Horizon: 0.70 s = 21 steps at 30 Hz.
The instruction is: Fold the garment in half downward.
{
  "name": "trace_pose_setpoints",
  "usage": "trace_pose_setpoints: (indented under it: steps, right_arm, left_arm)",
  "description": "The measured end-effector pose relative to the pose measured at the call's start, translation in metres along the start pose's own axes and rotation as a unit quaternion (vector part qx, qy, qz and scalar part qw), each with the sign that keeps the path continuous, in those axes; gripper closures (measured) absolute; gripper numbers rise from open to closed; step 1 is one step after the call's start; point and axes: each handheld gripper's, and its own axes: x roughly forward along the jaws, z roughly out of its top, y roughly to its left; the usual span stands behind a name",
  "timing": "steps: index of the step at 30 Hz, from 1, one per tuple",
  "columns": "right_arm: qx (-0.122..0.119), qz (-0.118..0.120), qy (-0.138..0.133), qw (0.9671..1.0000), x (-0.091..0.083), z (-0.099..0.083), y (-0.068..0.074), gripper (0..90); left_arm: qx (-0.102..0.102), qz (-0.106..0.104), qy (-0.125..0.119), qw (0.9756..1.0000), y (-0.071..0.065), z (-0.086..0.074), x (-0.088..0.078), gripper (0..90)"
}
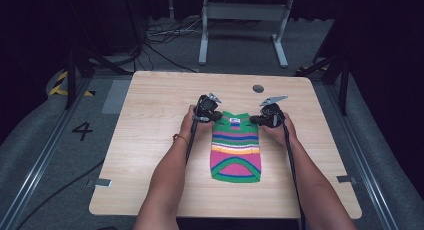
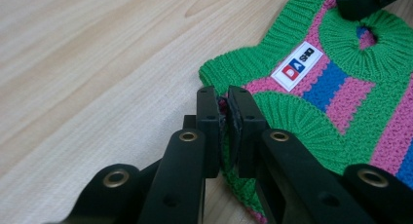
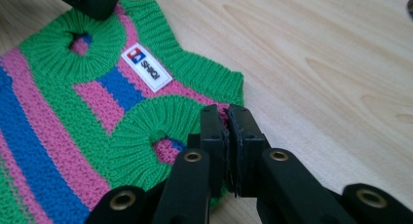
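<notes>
Both grippers pinch the small striped knitted sweater point(image 1: 235, 147)
Left gripper point(image 2: 223, 118) jaws closed tight on its edge; right gripper point(image 3: 226, 129) jaws likewise clamped on the opposite edge; sweater lies flat mid light wooden worktop point(image 1: 150, 140), white label point(image 2: 297, 65) up

Bright stripes on this little knitted sweater point(image 1: 236, 149): green ribbing at the neck, armholes and hem, then bands of pink, blue and green, with a yellow and orange stripe lower down and a big pink patch arched in green near the hem. A white label point(image 2: 297, 65) sits below the collar, carrying a red and blue mark with dark lettering. The table point(image 1: 150, 140) is pale wood with a soft grain. Both the left gripper point(image 2: 223, 109) and the right gripper point(image 3: 227, 121) are matt black with brass-coloured rivets.
</notes>
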Motion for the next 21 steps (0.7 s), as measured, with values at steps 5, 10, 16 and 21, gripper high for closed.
trace_pose_setpoints:
  steps: [5, 10, 16, 21]
  right_arm:
    - [-0.008, 0.008, -0.031, 0.9995, -0.015, 0.007, 0.003, 86.5]
    - [-0.027, 0.012, -0.055, 0.998, -0.031, 0.013, 0.011, 86.5]
    - [-0.049, 0.023, -0.083, 0.9951, -0.053, 0.018, 0.021, 86.5]
    - [-0.069, 0.036, -0.104, 0.9916, -0.071, 0.018, 0.031, 86.3]
  left_arm:
    - [0.019, 0.008, -0.01, 0.9997, -0.005, 0.005, -0.011, 85.5]
    - [0.042, 0.013, -0.025, 0.9987, -0.012, 0.009, -0.027, 85.5]
    - [0.075, 0.018, -0.043, 0.9961, -0.022, 0.008, -0.054, 85.6]
    - [0.098, 0.016, -0.066, 0.9928, -0.033, 0.002, -0.074, 85.6]
